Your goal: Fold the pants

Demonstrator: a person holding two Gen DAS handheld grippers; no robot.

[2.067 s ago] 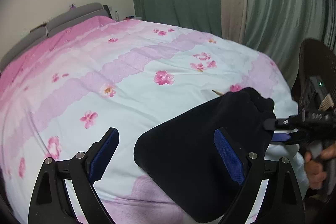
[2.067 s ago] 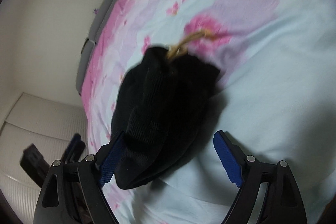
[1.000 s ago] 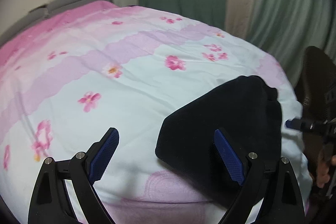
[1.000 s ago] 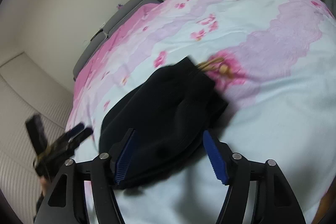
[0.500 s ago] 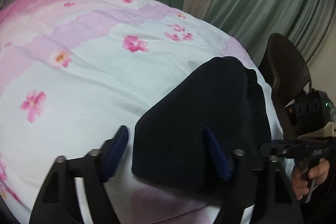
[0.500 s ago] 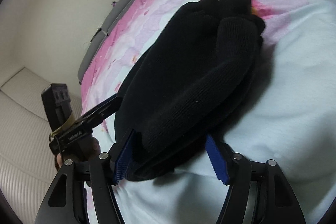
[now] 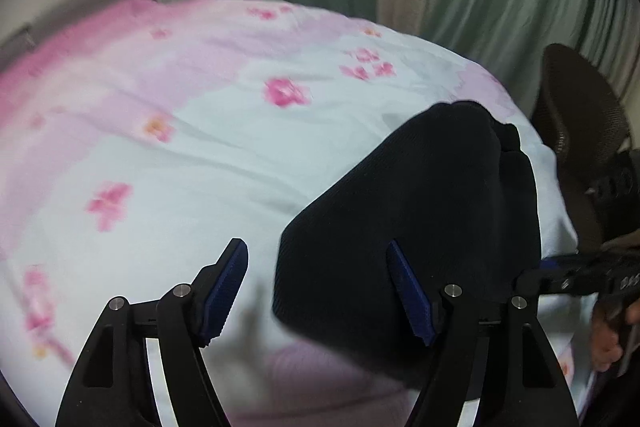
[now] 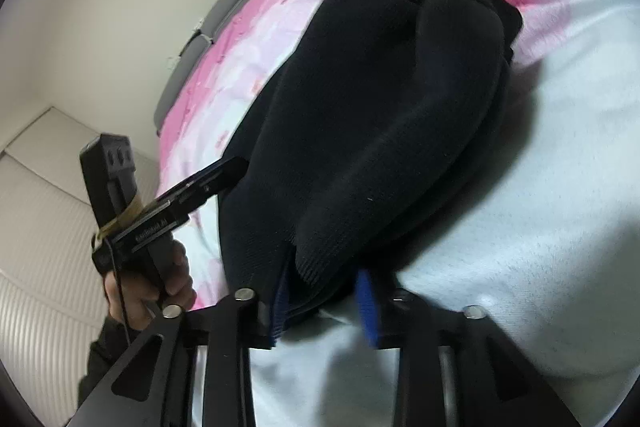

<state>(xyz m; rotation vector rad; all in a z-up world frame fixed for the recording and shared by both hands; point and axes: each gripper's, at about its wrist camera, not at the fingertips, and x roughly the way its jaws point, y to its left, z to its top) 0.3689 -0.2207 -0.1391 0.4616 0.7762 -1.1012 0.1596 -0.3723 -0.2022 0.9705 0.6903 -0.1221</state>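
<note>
The left gripper [image 7: 318, 285] is hovering over the near corner of the pants [image 7: 416, 211], its fingers [image 7: 224, 287] released and just widened; one is sitting off the fabric over the bed [image 7: 200, 155], the other over the dark cloth, with the corner lying loose between them. The pants are lying folded in a thick black bundle on the bed's flowered cover, near its right edge, by a chair [image 7: 576, 123]. The right gripper [image 8: 324, 303] is reaching the bundle's near end, its fingers [image 8: 367, 303] having just been closing and now pinching a rolled fold of the pants [image 8: 380, 115]. A hand [image 8: 148, 287] is holding the left gripper's handle beside the bundle.
</note>
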